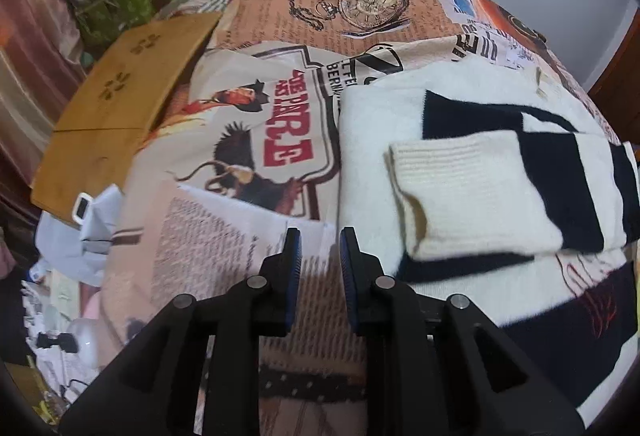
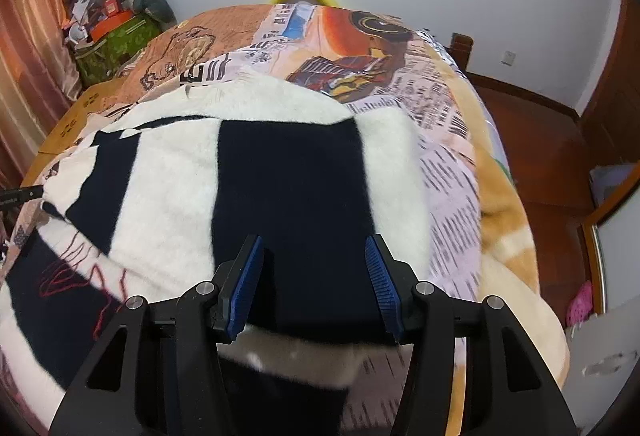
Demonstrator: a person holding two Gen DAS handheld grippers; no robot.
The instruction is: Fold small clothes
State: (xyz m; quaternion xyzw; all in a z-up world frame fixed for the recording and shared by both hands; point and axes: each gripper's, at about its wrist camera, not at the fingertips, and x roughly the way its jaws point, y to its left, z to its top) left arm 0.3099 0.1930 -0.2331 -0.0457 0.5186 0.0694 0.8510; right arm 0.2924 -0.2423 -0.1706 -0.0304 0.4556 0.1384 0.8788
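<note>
Left wrist: wooden board [image 1: 120, 108] beside sweater [image 1: 460, 164]

One cream-and-navy knit sweater [image 1: 480, 164], one printed bedspread [image 1: 248, 140], one wooden board [image 1: 120, 108], two claws, left claw [image 1: 319, 256], right claw [image 2: 314, 264]

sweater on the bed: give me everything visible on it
The sweater is a fuzzy cream knit with broad black blocks and some red thread-like stitching on a dark panel near the bottom. It lies flat on the printed bedspread, partly folded: one sleeve with a ribbed cream cuff is laid across the body. Neither pair of tongs grips it.
</note>
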